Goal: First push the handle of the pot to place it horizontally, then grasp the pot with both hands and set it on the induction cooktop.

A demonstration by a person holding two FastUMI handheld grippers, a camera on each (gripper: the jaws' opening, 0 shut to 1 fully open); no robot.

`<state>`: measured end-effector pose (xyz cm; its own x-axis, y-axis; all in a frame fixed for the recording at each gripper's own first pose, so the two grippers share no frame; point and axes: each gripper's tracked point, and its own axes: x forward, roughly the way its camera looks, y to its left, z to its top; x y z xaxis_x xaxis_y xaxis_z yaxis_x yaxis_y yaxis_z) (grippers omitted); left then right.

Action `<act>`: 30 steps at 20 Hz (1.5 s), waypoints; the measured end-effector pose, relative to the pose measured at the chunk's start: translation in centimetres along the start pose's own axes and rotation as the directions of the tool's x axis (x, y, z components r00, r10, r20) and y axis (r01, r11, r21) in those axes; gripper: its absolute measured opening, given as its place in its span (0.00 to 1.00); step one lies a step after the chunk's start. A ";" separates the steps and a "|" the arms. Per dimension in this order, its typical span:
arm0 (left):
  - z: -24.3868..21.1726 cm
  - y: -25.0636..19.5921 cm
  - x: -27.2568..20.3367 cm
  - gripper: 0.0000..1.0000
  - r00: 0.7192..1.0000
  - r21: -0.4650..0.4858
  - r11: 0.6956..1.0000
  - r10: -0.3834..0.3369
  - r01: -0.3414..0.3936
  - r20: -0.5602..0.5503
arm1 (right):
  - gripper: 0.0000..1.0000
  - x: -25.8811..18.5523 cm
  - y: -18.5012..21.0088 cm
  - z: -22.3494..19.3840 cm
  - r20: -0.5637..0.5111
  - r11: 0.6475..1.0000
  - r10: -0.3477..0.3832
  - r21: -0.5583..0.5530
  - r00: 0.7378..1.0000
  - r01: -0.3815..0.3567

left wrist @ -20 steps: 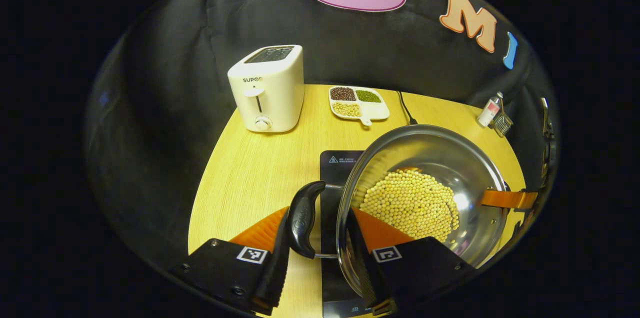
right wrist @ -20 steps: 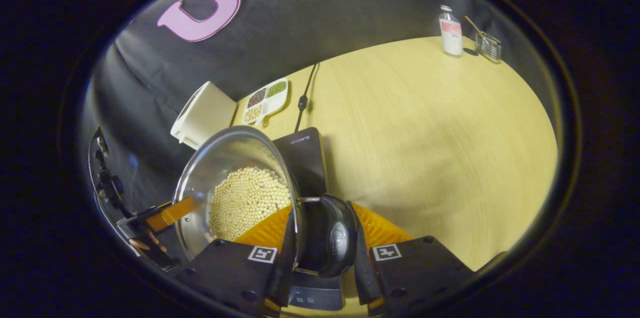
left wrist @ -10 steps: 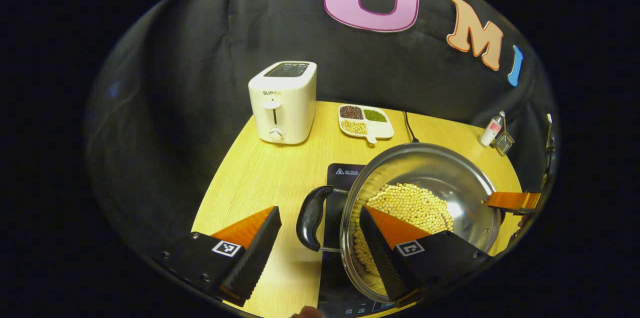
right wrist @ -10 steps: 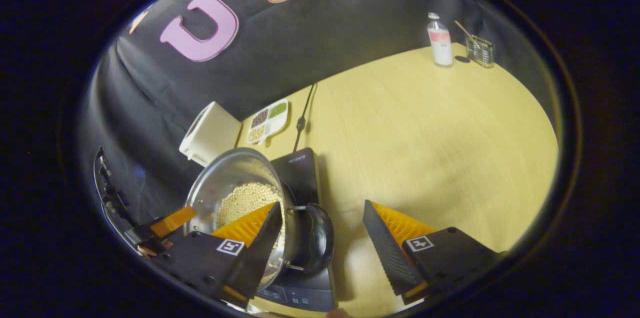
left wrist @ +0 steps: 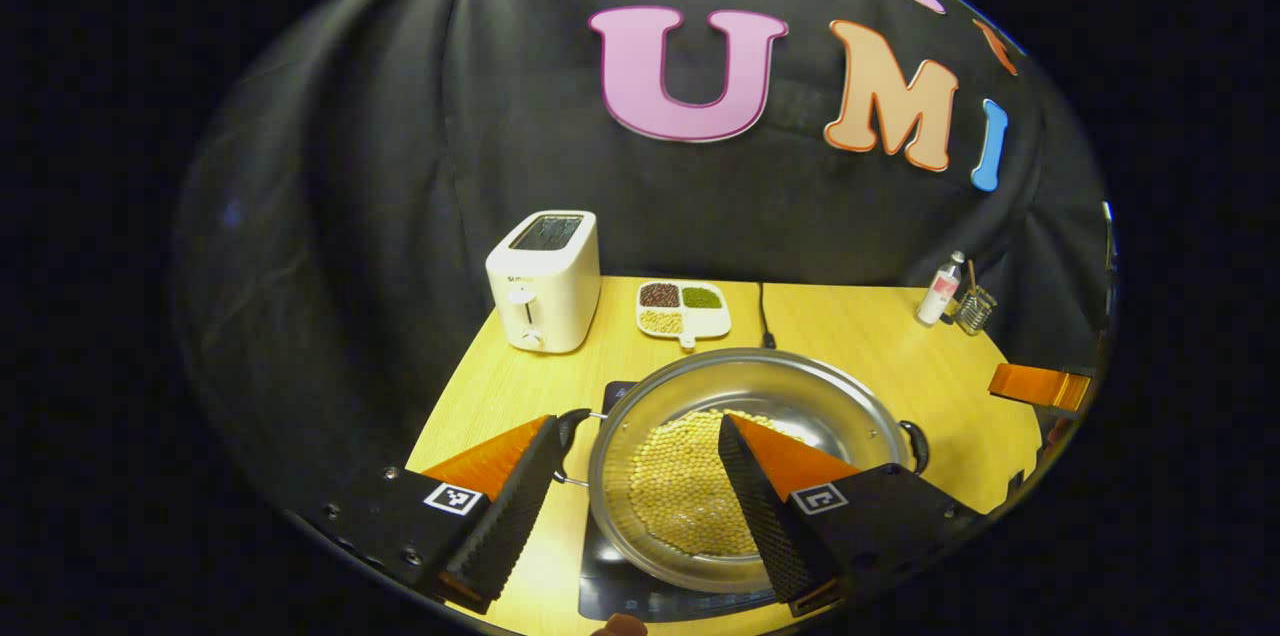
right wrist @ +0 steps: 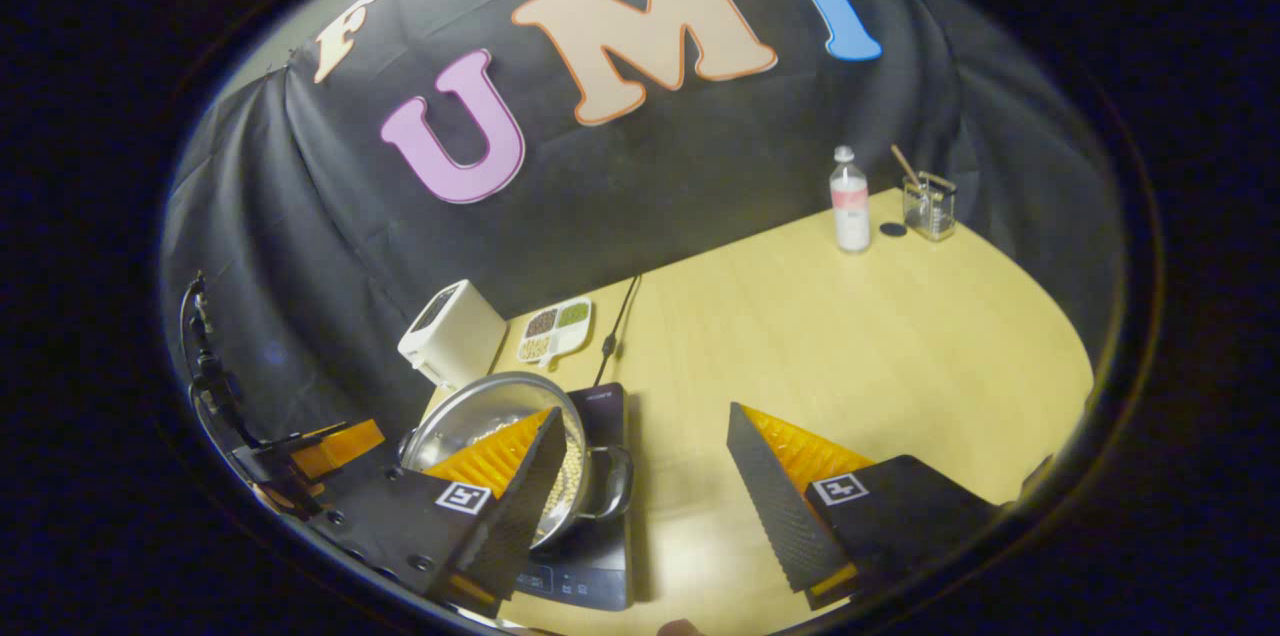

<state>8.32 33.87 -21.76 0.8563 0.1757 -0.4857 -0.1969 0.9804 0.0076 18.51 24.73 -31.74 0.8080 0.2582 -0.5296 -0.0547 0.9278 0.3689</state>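
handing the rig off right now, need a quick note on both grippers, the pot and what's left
Left hand-held gripper: open, holding nothing, above the pot.
Right hand-held gripper: open, holding nothing, beside the pot's handle.
Pot with beans sits on the cooktop, handles out to the sides.
Done: pot placed on the cooktop.
Left: apparently nothing but to pull both grippers clear.

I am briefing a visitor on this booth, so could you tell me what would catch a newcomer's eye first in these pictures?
The shiny steel pot, filled with pale beans, sits on the black induction cooktop near the table's front edge. The left gripper and the right gripper hang open above it, holding nothing. Farther back stand a white toaster and a divided dish of beans by the wall.
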 end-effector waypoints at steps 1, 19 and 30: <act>0.6 -1.2 -0.9 0.96 1.000 0.008 1.000 0.002 -0.002 0.012 | 0.92 -1.3 -0.5 1.1 0.025 1.000 0.002 -0.019 1.000 -0.001; 10.3 -27.7 -19.7 0.96 0.878 0.014 0.999 0.027 -0.039 0.478 | 0.92 -25.3 -12.1 16.9 0.396 0.956 0.144 -0.294 0.907 -0.023; 9.8 -33.6 -20.8 0.92 0.870 0.051 0.999 -0.023 -0.003 0.492 | 0.92 -29.6 -15.7 17.9 0.451 0.958 0.133 -0.285 0.882 0.001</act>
<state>1.79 -1.83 -3.39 0.9846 0.1746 0.0069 -0.1747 0.9832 0.0537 5.93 -2.29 -8.15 0.9704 0.2300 -0.0736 -0.2188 0.9664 0.1351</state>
